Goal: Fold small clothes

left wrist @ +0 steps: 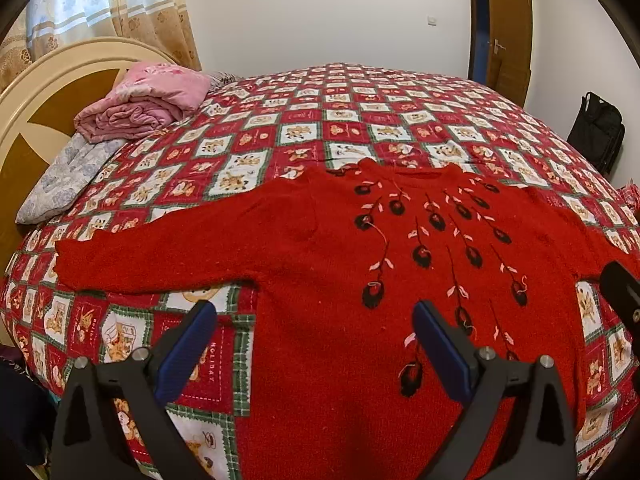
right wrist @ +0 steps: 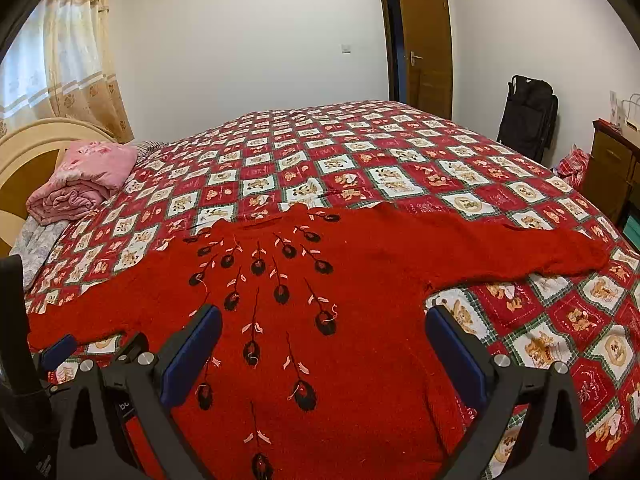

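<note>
A red knitted sweater (left wrist: 328, 248) with black and pink embroidered flowers lies spread flat on the bed, front up, both sleeves stretched out sideways. In the right wrist view the same sweater (right wrist: 368, 280) fills the near middle. My left gripper (left wrist: 314, 314) hovers open above the sweater's lower left side, near the left armpit, holding nothing. My right gripper (right wrist: 324, 318) is open over the sweater's lower body, its right finger near the right armpit. The left gripper's blue pad (right wrist: 60, 350) shows at the right wrist view's left edge.
The bed carries a red, white and green patchwork quilt (left wrist: 360, 120). A folded pink blanket (left wrist: 144, 100) and a grey pillow (left wrist: 68, 176) lie by the cream headboard (left wrist: 48, 92). A black bag (right wrist: 528, 116), a wooden cabinet (right wrist: 612, 168) and a brown door (right wrist: 428, 40) stand beyond the bed.
</note>
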Demonstrator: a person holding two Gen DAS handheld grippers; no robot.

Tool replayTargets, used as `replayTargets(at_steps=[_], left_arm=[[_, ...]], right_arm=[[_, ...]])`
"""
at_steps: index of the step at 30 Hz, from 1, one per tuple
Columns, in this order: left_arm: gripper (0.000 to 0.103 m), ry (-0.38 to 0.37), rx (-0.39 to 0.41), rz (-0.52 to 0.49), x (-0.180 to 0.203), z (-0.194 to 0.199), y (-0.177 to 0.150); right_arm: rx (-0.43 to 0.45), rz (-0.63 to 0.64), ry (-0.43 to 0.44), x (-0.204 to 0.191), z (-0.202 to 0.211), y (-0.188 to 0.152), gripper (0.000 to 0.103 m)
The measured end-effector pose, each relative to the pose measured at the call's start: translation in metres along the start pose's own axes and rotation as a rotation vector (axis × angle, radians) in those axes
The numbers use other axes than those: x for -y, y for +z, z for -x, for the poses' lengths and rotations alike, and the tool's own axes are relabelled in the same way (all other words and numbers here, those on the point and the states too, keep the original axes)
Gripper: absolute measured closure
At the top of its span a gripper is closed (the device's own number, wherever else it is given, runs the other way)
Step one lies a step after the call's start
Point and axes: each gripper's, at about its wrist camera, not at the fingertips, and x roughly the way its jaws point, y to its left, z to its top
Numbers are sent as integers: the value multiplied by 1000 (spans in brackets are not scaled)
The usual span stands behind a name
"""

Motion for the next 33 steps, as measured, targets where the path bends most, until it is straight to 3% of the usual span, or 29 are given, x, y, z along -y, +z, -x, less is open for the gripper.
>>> replayTargets(at_steps=[33], left_arm=[[2,-3,-13,0,4,-1,-4]], right_arm=[[-22,-13,5,1,-6,-3,1]])
